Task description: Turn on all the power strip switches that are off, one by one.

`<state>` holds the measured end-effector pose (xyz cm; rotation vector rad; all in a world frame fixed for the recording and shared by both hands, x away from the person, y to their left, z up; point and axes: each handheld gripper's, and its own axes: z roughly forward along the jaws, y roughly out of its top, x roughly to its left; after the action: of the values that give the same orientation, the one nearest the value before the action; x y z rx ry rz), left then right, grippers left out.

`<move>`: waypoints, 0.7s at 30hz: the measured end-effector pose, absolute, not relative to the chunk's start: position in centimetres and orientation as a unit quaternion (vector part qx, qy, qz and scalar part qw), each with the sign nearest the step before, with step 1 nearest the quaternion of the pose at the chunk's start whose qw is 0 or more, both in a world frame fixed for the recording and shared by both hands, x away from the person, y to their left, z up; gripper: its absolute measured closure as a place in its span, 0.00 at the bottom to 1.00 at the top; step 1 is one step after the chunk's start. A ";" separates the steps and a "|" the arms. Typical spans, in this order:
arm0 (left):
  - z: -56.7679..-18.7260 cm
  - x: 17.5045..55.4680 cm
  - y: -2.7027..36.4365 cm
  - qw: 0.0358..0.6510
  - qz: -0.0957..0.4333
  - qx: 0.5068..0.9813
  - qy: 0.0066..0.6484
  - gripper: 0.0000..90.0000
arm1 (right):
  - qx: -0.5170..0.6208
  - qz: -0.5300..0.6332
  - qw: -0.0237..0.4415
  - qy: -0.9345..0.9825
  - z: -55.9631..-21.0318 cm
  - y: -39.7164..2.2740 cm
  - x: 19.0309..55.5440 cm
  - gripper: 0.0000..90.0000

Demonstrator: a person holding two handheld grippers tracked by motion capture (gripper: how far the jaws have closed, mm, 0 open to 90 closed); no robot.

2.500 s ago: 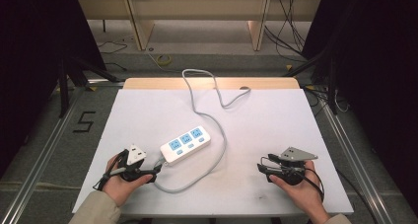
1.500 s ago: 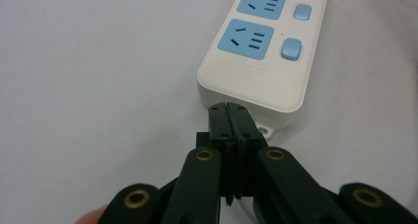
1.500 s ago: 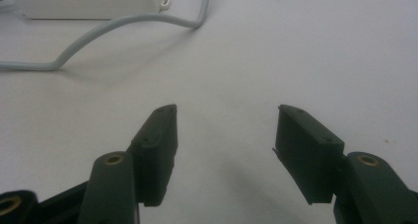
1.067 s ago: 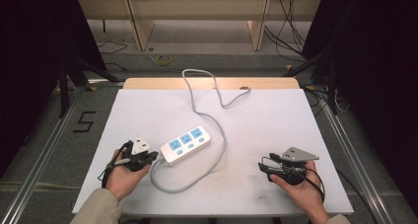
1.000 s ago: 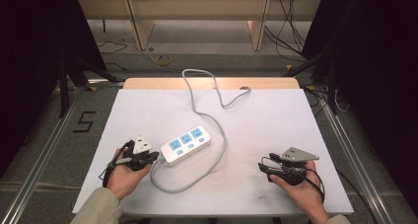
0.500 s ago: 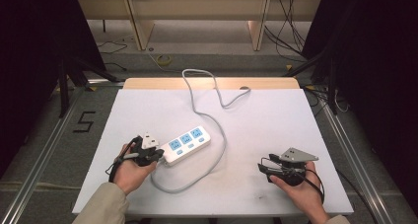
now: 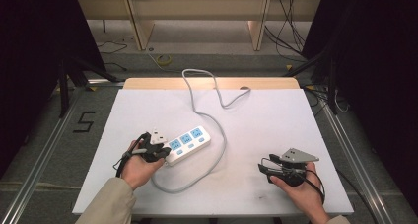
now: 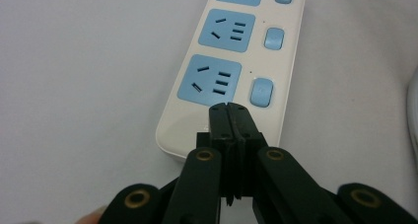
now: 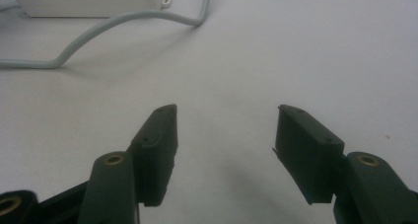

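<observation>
Strip (image 7: 188, 142) lies left of the table's (image 7: 276, 125) middle, white with three blue sockets. Left gripper (image 8: 230, 108), jaws pressed together and empty, has moved up to its near end. Right gripper (image 9: 224, 135), spread, rests well apart.

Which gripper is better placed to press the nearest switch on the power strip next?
Left. The left gripper, jaws shut, hovers over the near end of the power strip, just short of the nearest blue switch. The right gripper sits open near the table's right edge, well away from the strip.
</observation>
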<state>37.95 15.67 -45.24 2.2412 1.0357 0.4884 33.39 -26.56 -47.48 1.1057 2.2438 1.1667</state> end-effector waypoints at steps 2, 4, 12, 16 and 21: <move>-45.2 38.0 15.4 0.305 0.182 0.850 0.389 1.00 | 0.393 0.416 0.190 0.798 -47.5 -26.6 33.4 0.47; -45.2 38.2 14.9 0.306 0.181 0.851 0.387 1.00 | 0.393 0.417 0.191 0.797 -47.4 -26.6 33.3 0.47; -45.0 38.6 13.8 0.302 0.178 0.854 0.384 1.00 | 0.392 0.416 0.190 0.798 -47.4 -26.5 33.3 0.47; -45.1 38.7 13.3 0.303 0.181 0.855 0.381 1.00 | 0.393 0.417 0.190 0.798 -47.4 -26.6 33.3 0.47; -45.1 39.0 12.9 0.302 0.179 0.856 0.380 1.00 | 0.391 0.416 0.190 0.799 -47.4 -26.5 33.3 0.47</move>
<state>39.04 12.89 -45.10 2.2698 1.0066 0.4752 33.27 -26.53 -47.43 1.0988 2.2451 1.1682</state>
